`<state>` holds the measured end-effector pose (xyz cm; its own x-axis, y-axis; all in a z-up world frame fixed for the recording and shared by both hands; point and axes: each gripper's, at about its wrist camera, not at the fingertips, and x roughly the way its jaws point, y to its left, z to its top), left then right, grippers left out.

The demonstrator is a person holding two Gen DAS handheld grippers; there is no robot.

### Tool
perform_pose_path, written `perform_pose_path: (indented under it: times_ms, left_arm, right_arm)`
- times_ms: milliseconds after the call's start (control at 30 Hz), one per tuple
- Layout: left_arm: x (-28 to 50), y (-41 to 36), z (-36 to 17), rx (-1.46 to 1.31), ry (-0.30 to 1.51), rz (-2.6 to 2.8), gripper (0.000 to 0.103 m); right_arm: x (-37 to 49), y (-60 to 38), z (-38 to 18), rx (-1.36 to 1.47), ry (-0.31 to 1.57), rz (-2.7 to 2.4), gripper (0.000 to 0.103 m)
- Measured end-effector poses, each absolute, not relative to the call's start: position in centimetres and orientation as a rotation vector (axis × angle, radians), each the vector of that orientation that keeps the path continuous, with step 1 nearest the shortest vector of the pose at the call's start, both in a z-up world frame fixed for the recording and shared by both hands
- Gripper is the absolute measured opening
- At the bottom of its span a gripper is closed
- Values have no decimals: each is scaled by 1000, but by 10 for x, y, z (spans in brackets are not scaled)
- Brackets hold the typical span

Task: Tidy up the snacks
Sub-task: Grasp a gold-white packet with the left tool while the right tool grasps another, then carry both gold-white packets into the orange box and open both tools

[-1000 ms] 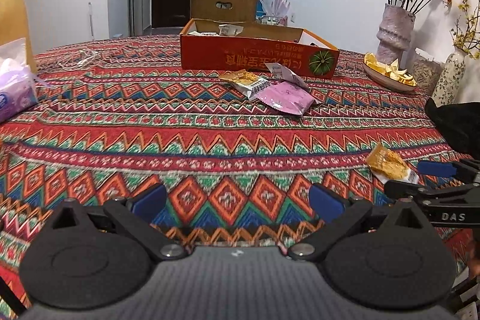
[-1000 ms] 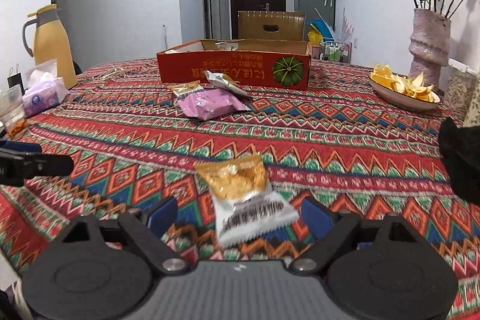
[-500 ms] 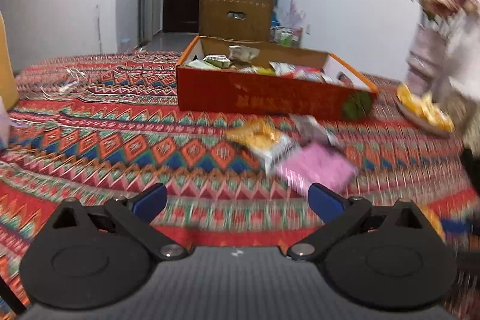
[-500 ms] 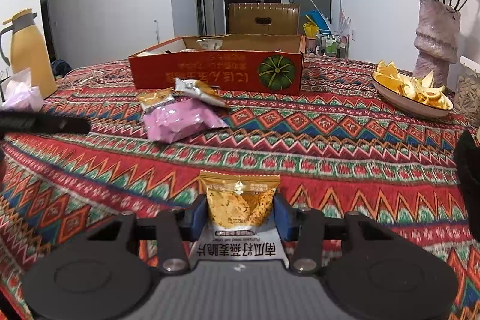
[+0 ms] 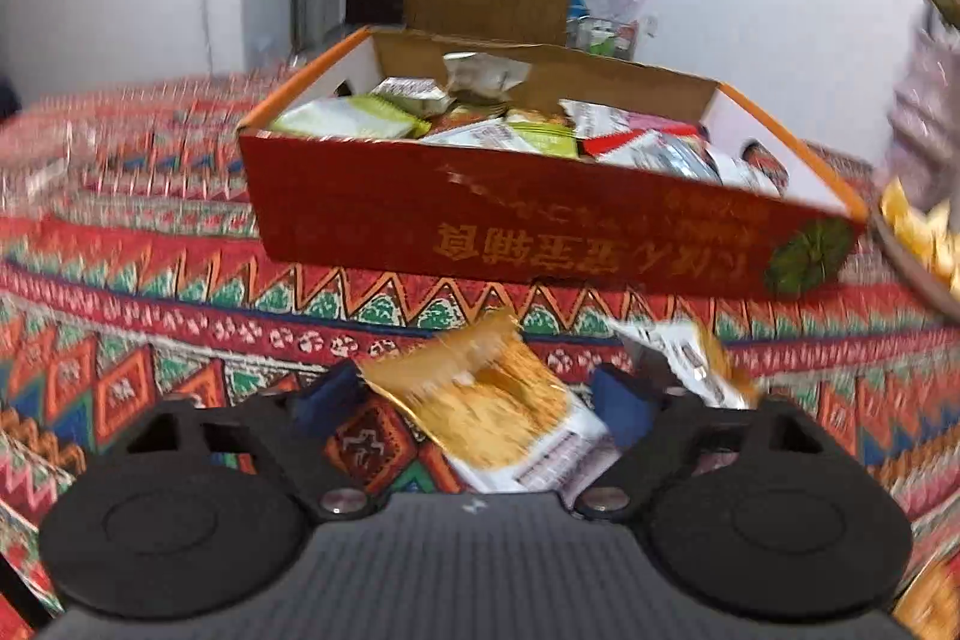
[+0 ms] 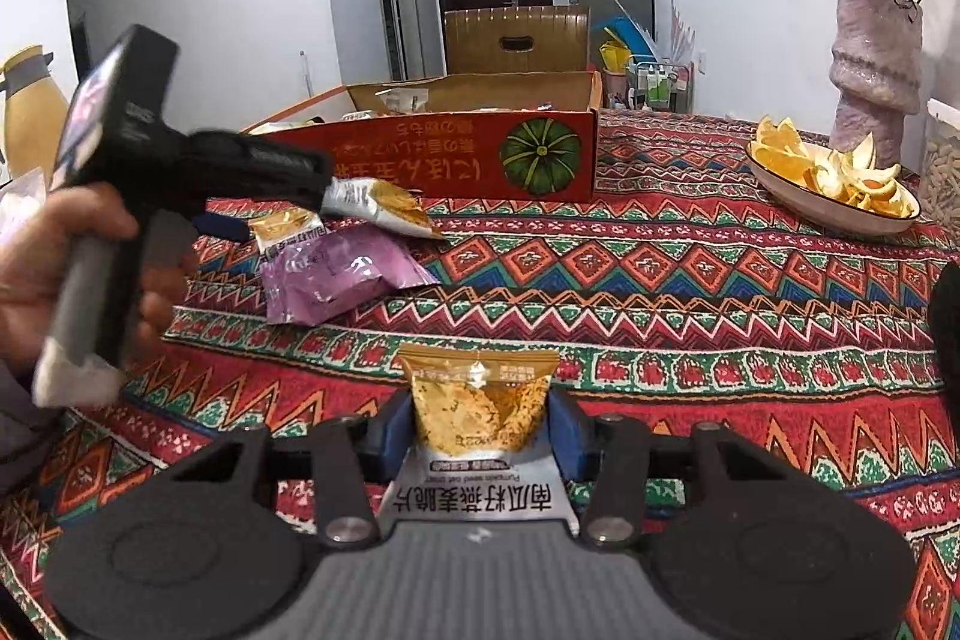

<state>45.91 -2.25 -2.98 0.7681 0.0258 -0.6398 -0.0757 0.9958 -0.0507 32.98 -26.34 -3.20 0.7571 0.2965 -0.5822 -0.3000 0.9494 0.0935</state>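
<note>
Patterned cloth covers the worktop (image 5: pixel 150 280). Left tongs (image 5: pixel 480 400) are closing around a gold packet (image 5: pixel 492 406), pads apart; its skew could let it slip. Right tongs (image 6: pixel 480 427) pinch another gold packet (image 6: pixel 477 400), far from the red box (image 6: pixel 456 154).

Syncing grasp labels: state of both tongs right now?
Left tongs: closing around a gold-and-white foil snack packet, not yet clamped.
Right tongs: shut on a gold-and-white pumpkin-seed snack packet.

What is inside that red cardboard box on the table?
The red box holds a heap of snack packets, green, white and red ones on top. Whatever lies beneath them, and the box floor, is covered.
</note>
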Motion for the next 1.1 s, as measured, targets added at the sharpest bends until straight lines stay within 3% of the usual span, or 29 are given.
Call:
perform_pose_path:
  times_ms: [33,67,167,833,1100]
  left_arm:
    - [454,-23,-31,-50,683,55,66]
    - [450,-23,-31,-32,675,53,51]
    - [436,-14,-30,-25,680,42,43]
    - [208,14,13,-93,588,-29,43]
    - [168,3,25,-43,533,-53,43]
  right_arm:
    - [329,-263,-32,-7,631,322,47]
    - [328,-263,-32,-9,630,317,47]
    - [325,-263,-31,-14,627,303,46]
    - [230,-243,-3,-27,569,341,46]
    - [194,-230,20,-45,499,390,46]
